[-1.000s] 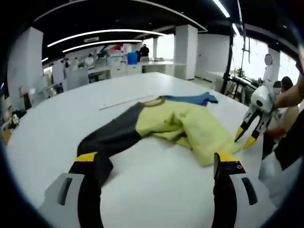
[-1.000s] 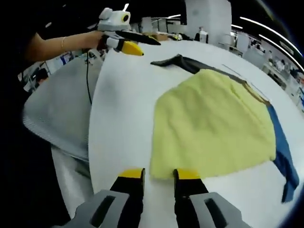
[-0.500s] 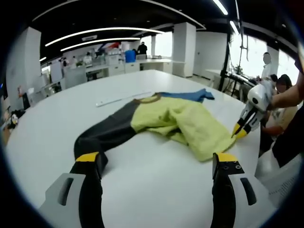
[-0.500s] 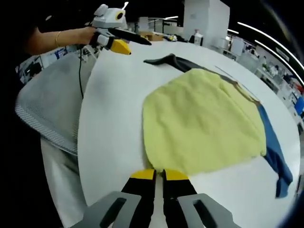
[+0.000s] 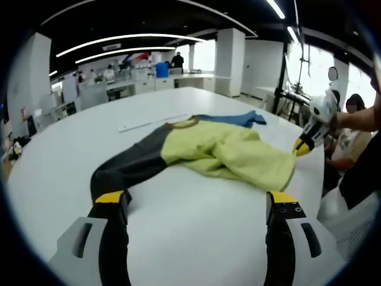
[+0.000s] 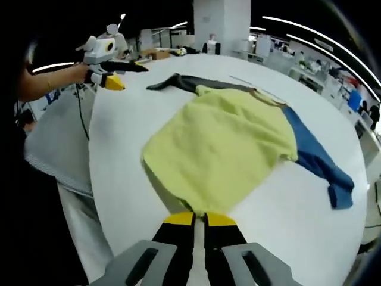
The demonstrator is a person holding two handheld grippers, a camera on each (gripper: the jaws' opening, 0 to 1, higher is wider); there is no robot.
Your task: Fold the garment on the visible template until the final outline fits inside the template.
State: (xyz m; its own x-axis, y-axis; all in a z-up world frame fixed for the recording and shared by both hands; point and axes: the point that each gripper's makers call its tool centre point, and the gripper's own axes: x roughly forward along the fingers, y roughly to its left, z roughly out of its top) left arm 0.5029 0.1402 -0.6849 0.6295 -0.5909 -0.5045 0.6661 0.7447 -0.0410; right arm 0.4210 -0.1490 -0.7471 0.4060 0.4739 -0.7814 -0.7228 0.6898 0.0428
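A garment with a yellow body, a dark grey sleeve and a blue sleeve lies on the round white table. My left gripper is open wide, its left fingertip just short of the dark sleeve's cuff. In the right gripper view the yellow body spreads away from my right gripper, which is shut on the near hem. That gripper also shows at the right of the left gripper view, holding the hem raised. The left gripper shows at the upper left of the right gripper view, held in a hand.
A thin white strip lies on the table beyond the collar. A grey mesh chair stands against the table edge by the left gripper. People sit past the table's right edge. Desks and pillars fill the far room.
My right gripper has shut on the yellow hem and drawn it outward and up, so the yellow body lies flatter and wider. The left gripper has stayed open by the dark sleeve.
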